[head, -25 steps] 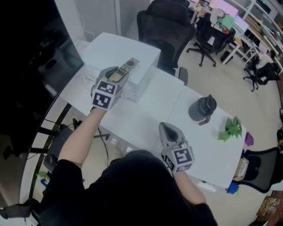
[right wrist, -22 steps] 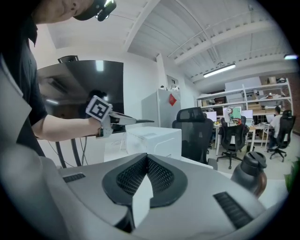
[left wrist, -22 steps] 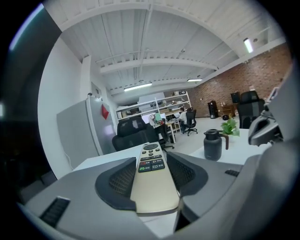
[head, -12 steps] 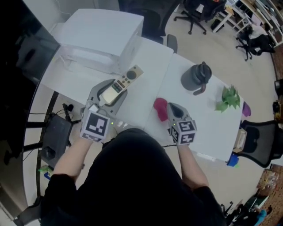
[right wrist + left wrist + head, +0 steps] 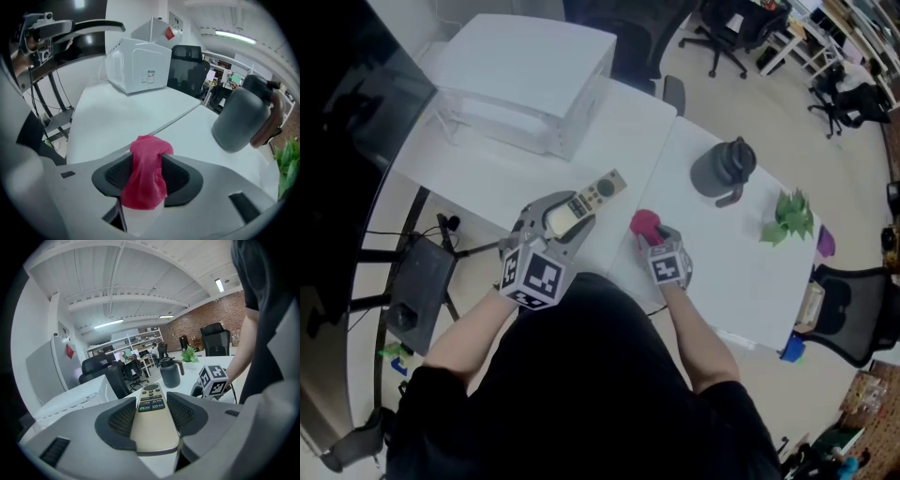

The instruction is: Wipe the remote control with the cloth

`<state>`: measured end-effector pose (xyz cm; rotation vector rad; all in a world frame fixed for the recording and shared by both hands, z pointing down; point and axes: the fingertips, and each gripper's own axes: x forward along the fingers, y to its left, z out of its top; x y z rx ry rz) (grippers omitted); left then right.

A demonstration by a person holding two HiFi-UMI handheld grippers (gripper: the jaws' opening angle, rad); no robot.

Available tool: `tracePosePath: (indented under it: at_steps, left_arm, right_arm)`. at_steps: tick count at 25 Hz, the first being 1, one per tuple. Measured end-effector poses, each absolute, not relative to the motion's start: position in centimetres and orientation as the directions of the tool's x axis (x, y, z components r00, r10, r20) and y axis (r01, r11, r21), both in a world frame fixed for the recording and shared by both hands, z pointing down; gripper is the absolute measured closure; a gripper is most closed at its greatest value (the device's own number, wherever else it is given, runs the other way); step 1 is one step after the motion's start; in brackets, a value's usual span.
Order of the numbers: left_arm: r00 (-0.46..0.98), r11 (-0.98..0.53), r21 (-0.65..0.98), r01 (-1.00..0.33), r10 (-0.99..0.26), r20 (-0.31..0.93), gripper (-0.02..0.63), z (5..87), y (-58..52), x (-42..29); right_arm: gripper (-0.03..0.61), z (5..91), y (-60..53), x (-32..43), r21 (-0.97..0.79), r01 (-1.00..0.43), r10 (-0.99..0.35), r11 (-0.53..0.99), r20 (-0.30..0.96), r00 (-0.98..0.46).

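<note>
A long beige remote control (image 5: 600,188) (image 5: 152,416) is clamped between the jaws of my left gripper (image 5: 563,208) (image 5: 151,405), its button end sticking out ahead, above the white table (image 5: 487,159). A bunched pink cloth (image 5: 644,223) (image 5: 146,173) lies on the table just right of the remote. My right gripper (image 5: 655,240) (image 5: 148,165) points steeply down over it. Its jaws have just been opening, and the cloth now stands in the gap between the pads.
A white box-like appliance (image 5: 534,75) (image 5: 138,65) stands at the table's far left. A dark jug (image 5: 724,169) (image 5: 246,119) and a green plant (image 5: 787,217) are at the right. Office chairs stand beyond the table, and a dark screen (image 5: 347,112) at the left.
My left gripper carried the remote from the white box toward the table's near edge, then slightly right. My right gripper came down over the pink cloth, which now sits between its jaws.
</note>
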<state>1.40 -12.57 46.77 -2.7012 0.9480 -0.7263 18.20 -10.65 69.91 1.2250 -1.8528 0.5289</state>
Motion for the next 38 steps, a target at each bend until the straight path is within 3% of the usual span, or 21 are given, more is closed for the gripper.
tracePosePath:
  at_steps: [6,10,13,20,26,31,38]
  left_arm:
    - [0.67,-0.785,-0.356,-0.507,-0.619,0.411,0.405,47.8,-12.0,1.9]
    - [0.666,-0.787,-0.365,-0.497,-0.616,0.421,0.407,48.2,-11.8,1.9]
    - [0.664,-0.788,-0.372,-0.49,-0.614,0.426,0.407,48.5,-11.7,1.9]
    - [0.656,-0.788,-0.389,-0.478,-0.614,0.439,0.405,49.2,-12.0,1.6]
    - [0.648,-0.782,-0.426,-0.454,-0.619,0.444,0.406,49.4,-12.4,1.9]
    - [0.647,-0.774,-0.48,-0.412,-0.62,0.444,0.405,49.1,-12.7,2.3]
    - [0.652,-0.735,-0.595,-0.325,-0.63,0.422,0.405,48.0,-12.3,2.7]
  right_arm:
    - [0.389,72.3,-10.5,18.4,0.058,-0.893,-0.461,0.446,0.87,-0.174]
    - [0.463,71.7,-10.4,18.2,0.036,-0.896,-0.448,0.443,0.874,-0.187]
    - [0.474,70.1,-10.4,18.0,0.023,-0.904,-0.482,0.426,0.852,-0.206]
    - [0.477,61.3,-11.1,16.5,-0.037,-0.914,-0.657,0.405,0.683,-0.319]
    - [0.477,50.7,-10.4,11.9,0.007,-0.847,-0.726,0.532,0.519,-0.451]
    - [0.477,44.3,-9.5,4.9,0.031,-0.691,-0.63,0.722,0.441,-0.639]
    - [0.477,43.5,-8.3,-0.1,0.065,-0.525,-0.478,0.848,0.52,-0.708]
